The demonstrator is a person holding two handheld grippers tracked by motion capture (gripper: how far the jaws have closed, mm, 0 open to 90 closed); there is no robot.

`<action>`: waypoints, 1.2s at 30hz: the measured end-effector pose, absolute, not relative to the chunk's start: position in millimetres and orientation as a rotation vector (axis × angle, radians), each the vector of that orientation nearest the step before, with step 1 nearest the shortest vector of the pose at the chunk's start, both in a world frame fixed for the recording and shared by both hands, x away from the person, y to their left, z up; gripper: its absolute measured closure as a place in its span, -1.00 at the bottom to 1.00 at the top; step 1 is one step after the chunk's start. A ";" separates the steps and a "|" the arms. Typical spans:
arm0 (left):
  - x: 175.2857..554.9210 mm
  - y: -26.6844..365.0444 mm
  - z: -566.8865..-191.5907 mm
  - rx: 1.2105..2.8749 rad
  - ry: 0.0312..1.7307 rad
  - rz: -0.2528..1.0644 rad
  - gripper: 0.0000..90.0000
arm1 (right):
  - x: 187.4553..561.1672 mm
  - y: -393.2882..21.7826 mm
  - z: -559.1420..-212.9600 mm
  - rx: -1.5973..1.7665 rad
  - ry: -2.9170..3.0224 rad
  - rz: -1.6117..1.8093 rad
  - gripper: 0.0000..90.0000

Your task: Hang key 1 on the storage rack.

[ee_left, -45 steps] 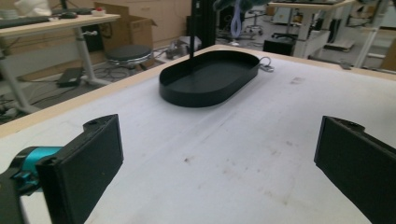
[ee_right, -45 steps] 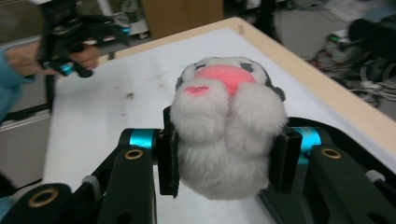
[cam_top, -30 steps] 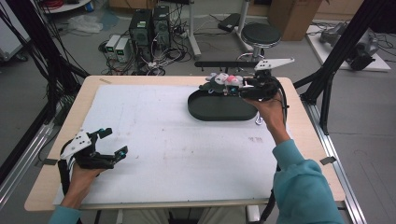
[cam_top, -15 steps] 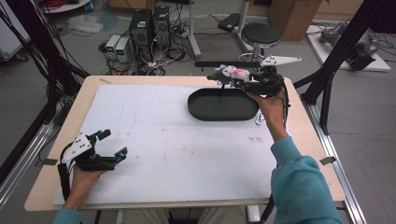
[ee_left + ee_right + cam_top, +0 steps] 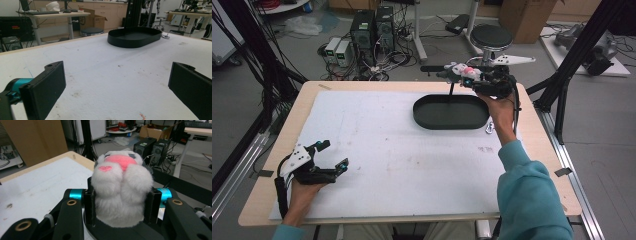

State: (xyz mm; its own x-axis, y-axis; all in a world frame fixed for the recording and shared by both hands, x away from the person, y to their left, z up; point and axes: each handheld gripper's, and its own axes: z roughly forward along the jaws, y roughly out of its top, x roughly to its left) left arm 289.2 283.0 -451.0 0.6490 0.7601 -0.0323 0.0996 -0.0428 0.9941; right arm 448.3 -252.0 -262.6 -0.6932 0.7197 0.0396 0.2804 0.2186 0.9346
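A white plush toy (image 5: 121, 187) with a pink belly and a small pink heart sits squeezed between the jaws of my right gripper (image 5: 119, 206). In the high view that right gripper (image 5: 464, 75) holds the plush toy (image 5: 462, 71) up in the air beyond the far rim of a black oval tray (image 5: 451, 112). My left gripper (image 5: 333, 156) rests low near the table's front left corner, its jaws spread wide with nothing between them. From the left gripper view (image 5: 115, 90) the black tray (image 5: 135, 37) lies far ahead on the white mat.
A small metal piece (image 5: 488, 129) lies on the white mat (image 5: 397, 160) just right of the tray. Black frame posts (image 5: 572, 60) stand at both sides of the table. Computers, cables and a stool (image 5: 491, 36) are on the floor beyond the far edge.
The right gripper with the plush toy has risen from over the tray and shifted toward the table's far edge. The left gripper has stayed where it was.
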 end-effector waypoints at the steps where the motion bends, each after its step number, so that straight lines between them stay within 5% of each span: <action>1: 289.1 283.4 -452.3 1.547 0.742 0.618 -0.96 | 449.2 -251.7 -262.6 0.927 2.097 1.476 0.23; 36: 284.1 284.1 -454.6 1.505 0.734 0.657 -0.96 | 463.8 -242.2 -270.3 0.957 2.030 1.475 0.23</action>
